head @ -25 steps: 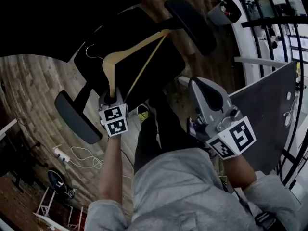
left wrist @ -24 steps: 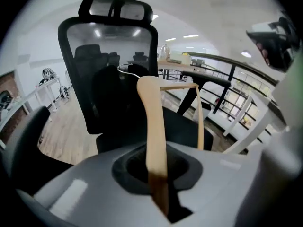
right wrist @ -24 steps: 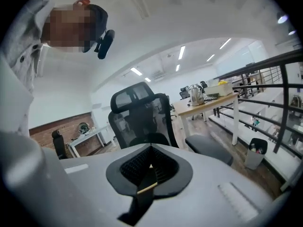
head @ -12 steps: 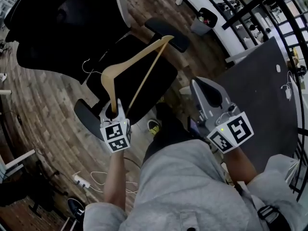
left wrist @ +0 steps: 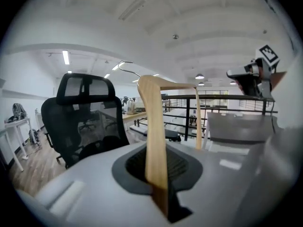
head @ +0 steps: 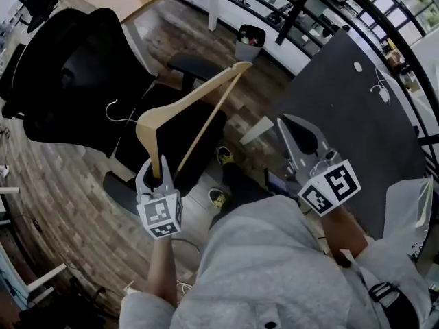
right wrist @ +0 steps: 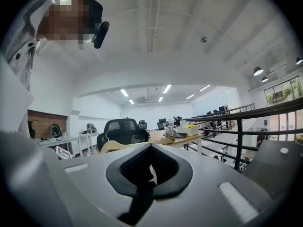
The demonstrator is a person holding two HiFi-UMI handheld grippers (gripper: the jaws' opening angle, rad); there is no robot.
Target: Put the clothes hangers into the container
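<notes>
Left gripper [head: 153, 173] fingers clamping smooth wooden hanger [head: 192, 94], right gripper [head: 293, 125] fingers together, empty

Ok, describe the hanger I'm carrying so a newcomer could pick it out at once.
Find the big black office chair at the upper left of the head view. Just in front of its seat, the left gripper is clamped on one arm end of a wooden hanger. It is the only pale, triangular thing there, with a thin crossbar and a wire hook at its peak.
</notes>
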